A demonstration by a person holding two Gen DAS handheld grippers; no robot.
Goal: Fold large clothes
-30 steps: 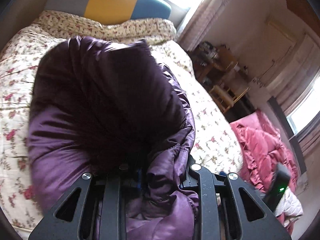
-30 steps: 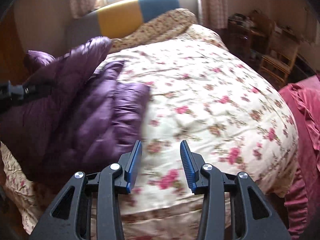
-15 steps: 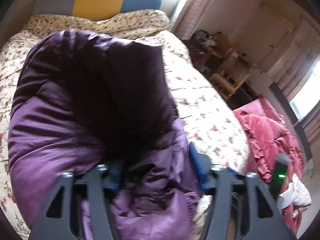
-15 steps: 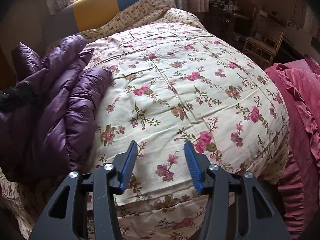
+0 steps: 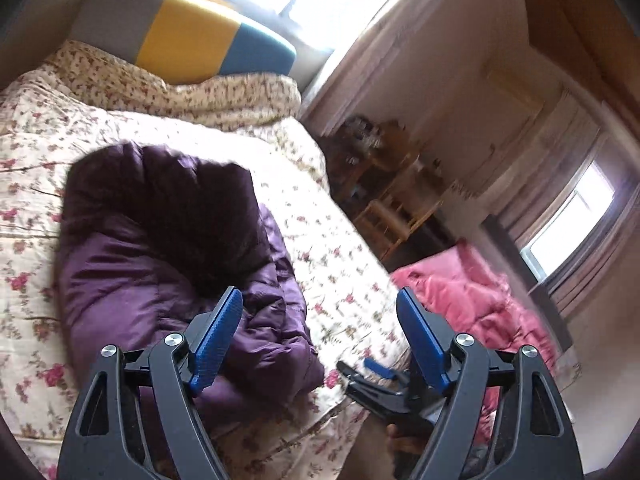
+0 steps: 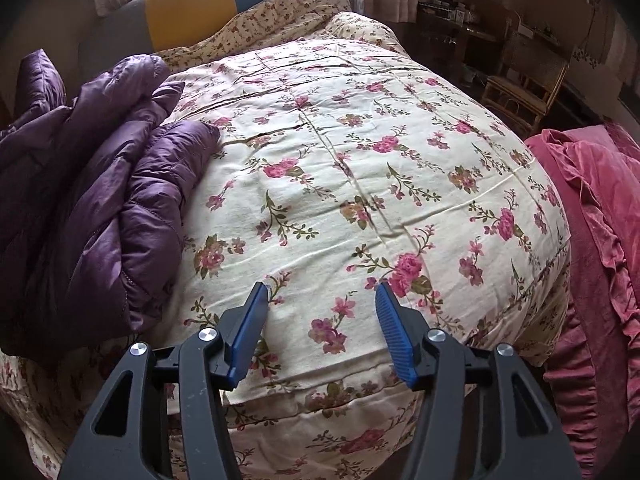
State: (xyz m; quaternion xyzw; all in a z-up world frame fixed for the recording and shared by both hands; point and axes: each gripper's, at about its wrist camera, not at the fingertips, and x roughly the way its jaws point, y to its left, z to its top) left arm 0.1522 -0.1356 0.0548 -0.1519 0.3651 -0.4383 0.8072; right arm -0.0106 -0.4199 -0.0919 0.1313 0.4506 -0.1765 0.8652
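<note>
Room: bedroom with a bed under a floral quilt [image 6: 360, 184], cream with pink roses; daylight comes through a window behind the headboard.
Headboard: padded, in grey, yellow and blue blocks [image 5: 180, 36], seen again at the top of the right wrist view [image 6: 224, 0].
Folded bedding: a second quilt with a smaller flower print [image 5: 224, 96] lies bunched along the head of the bed, against the headboard.
Purple down jacket: it lies in a bundle on the quilt, on the left part of the bed [image 5: 160, 264] [image 6: 88, 184]; quilted sheen shows on its lower folds, and a dark furry trim [image 5: 192, 216] sits on top of the bundle.
Left gripper: jaws spread wide with nothing between them [image 5: 318, 336]; its left blue pad [image 5: 216, 340] overlaps the jacket's near edge in the view, but contact cannot be judged.
Right gripper: jaws parted and empty [image 6: 322, 320], hovering over the near edge of the quilt, well to the right of the jacket; it also shows low in the left wrist view [image 5: 372, 380], blurred.
Pink bedspread: a ruffled rose-coloured cover [image 6: 600, 240] hangs at the right side of the bed [image 5: 480, 300].
Furniture: a wicker chair [image 6: 524, 88] and a dark wooden table [image 6: 452, 28] stand beyond the bed by the far wall.
</note>
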